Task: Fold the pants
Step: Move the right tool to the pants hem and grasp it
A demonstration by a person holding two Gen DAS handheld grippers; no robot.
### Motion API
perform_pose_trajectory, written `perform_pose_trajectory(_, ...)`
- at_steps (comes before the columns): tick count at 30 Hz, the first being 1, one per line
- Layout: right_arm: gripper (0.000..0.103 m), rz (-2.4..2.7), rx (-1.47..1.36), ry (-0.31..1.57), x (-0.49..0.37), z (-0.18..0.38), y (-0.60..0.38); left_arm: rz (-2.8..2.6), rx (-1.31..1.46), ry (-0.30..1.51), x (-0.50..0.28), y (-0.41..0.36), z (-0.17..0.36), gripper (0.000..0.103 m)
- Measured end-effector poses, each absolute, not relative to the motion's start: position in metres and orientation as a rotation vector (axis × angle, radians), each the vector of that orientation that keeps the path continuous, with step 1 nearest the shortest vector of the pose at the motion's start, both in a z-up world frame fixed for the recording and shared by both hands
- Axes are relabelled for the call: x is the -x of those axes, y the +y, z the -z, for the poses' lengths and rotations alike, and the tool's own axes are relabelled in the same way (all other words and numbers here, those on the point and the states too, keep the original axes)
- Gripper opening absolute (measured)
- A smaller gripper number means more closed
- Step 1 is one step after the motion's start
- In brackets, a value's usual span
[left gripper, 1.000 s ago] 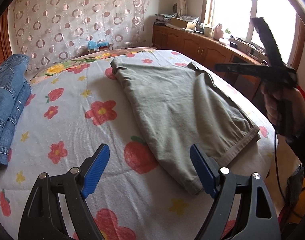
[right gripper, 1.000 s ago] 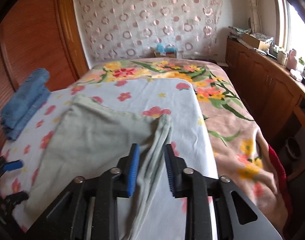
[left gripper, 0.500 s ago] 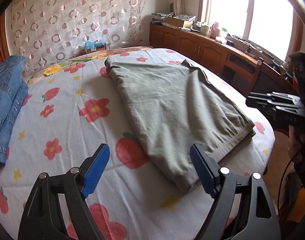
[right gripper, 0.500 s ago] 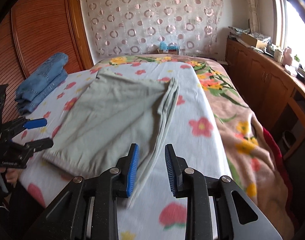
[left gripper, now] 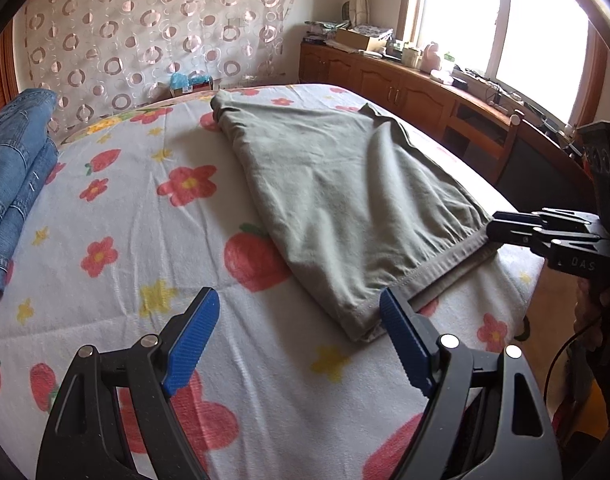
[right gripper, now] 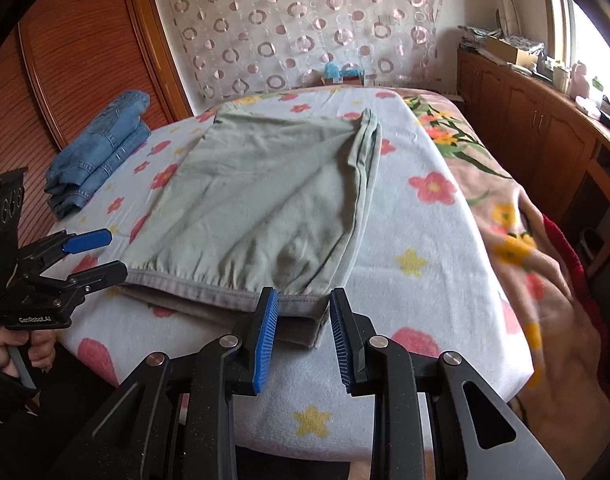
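Observation:
Grey-green pants lie folded lengthwise on a floral bed sheet, waistband toward me; they also show in the right wrist view. My left gripper is open and empty, just short of the waistband's left corner; it also shows in the right wrist view. My right gripper is open a little and empty, its fingers at the waistband's right corner; in the left wrist view its fingertips touch or nearly touch that corner.
Folded blue jeans lie at the bed's left side by a wooden wardrobe. A flowered blanket hangs off the right side. Wooden cabinets with clutter run under the window.
Both grippers have come down toward the waistband end of the pants. The right gripper swung from above the pants down to the waistband's right corner. Both stayed empty.

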State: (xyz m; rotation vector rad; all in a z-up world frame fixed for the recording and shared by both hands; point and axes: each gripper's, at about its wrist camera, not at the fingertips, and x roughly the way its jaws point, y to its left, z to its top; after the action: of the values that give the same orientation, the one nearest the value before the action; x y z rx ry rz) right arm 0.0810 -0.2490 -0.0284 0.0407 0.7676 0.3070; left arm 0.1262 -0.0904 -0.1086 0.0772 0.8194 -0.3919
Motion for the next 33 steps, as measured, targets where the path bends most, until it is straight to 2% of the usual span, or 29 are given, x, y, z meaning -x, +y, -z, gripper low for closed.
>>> perform_pose_trajectory(2, 0.027, -0.308, -0.041, 0.76, -0.08, 0.027, -0.25, 0.393, -0.077, 0.82, -0.126, -0.091, 0.11, 0.083)
perform_pose_trajectory(3, 0.017, -0.306, -0.04, 0.749, -0.078, 0.025, -0.25, 0.393, -0.076, 0.82, -0.126, -0.092, 0.11, 0.083)
perform_pose_trajectory(6, 0.011, -0.335, -0.046, 0.724, -0.072, 0.02, -0.247, 0.393, -0.077, 0.819, -0.126, -0.092, 0.11, 0.083)
perform_pose_trajectory(22, 0.01, -0.312, -0.031, 0.739, -0.056, 0.035, -0.25, 0.414, -0.066, 0.808, -0.119, -0.095, 0.099, 0.082)
perform_pose_trajectory(29, 0.011, -0.295, -0.034, 0.718, -0.055, 0.031, -0.248, 0.433, -0.05, 0.835, -0.116, -0.098, 0.107, 0.072)
perform_pose_trajectory(30, 0.017, -0.292, -0.036, 0.711, -0.055, 0.031, -0.248, 0.438, -0.047, 0.833, -0.115, -0.097, 0.107, 0.069)
perform_pose_trajectory(33, 0.021, -0.274, -0.041, 0.7, -0.055, 0.033, -0.249, 0.447, -0.035, 0.831, -0.114, -0.098, 0.106, 0.057)
